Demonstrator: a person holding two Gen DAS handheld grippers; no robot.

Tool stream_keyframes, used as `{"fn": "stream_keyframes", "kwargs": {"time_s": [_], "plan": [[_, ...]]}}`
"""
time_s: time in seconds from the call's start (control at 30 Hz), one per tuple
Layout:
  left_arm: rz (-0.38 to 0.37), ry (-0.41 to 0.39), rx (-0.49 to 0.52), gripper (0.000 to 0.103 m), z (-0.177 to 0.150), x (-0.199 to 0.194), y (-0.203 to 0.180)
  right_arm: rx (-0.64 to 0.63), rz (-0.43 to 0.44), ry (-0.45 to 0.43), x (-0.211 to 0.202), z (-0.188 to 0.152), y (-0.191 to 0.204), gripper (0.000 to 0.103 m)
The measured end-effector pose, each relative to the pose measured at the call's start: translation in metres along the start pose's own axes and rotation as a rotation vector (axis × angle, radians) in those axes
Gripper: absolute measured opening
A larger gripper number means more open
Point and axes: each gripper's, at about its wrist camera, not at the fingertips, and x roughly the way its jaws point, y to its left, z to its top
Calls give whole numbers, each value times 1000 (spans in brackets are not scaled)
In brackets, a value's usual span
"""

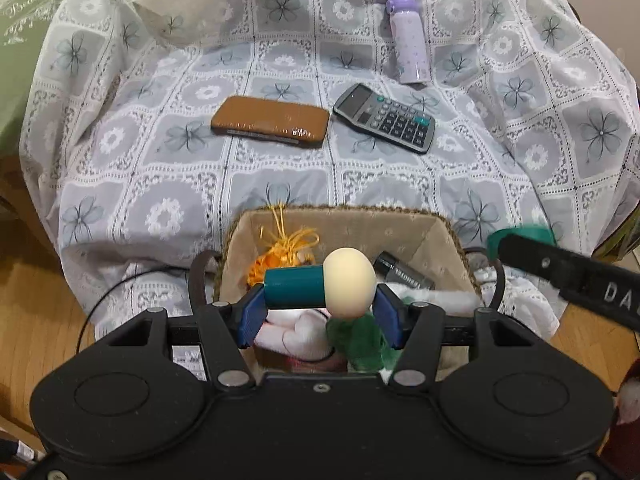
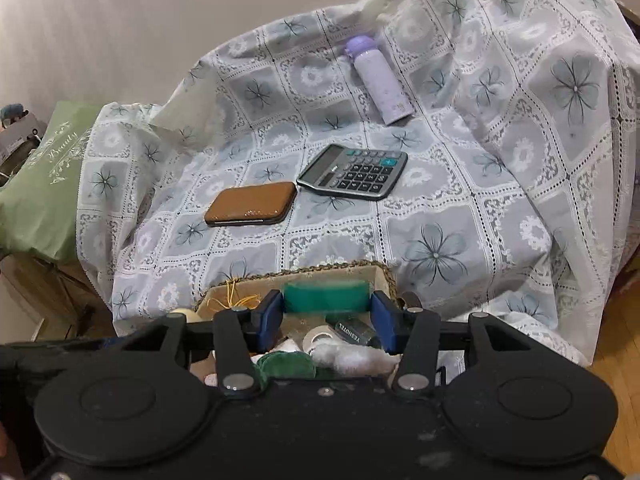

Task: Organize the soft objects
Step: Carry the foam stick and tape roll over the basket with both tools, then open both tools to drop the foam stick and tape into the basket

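Basket (image 1: 440, 236), one calculator (image 1: 385, 117), one bottle (image 1: 408, 40)

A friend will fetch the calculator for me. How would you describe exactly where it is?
On the flower-patterned cloth, beyond the basket, three things lie. The calculator is between the brown case and the lilac bottle, the only one with keys.

Soft even light, fisheye edges, slight blur

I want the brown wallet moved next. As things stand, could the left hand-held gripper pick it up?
Probably not yet: the left hand-held gripper is shut on a teal-bodied doll with a cream round head over the lined woven basket. The flat brown wallet lies uncovered on the cloth beyond.
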Motion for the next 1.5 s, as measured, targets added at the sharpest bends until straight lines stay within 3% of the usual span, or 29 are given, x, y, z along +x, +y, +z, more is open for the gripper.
{"fn": "stream_keyframes", "kwargs": {"time_s": [0.3, 0.77, 0.9, 1.2, 1.5], "plan": [[-19, 84, -34, 55, -13, 20, 7, 34, 16, 54, 15, -1, -5, 42], [4, 76, -26, 55, 2, 33, 5, 42, -12, 68, 16, -2, -6, 43], [6, 77, -26, 69, 5, 36, 3, 30, -19, 63, 14, -2, -4, 44], [19, 53, -10, 75, 5, 30, -1, 5, -47, 77, 14, -1, -3, 49], [85, 42, 2, 77, 0, 21, -2, 9, -68, 99, 17, 0, -6, 64]]}}
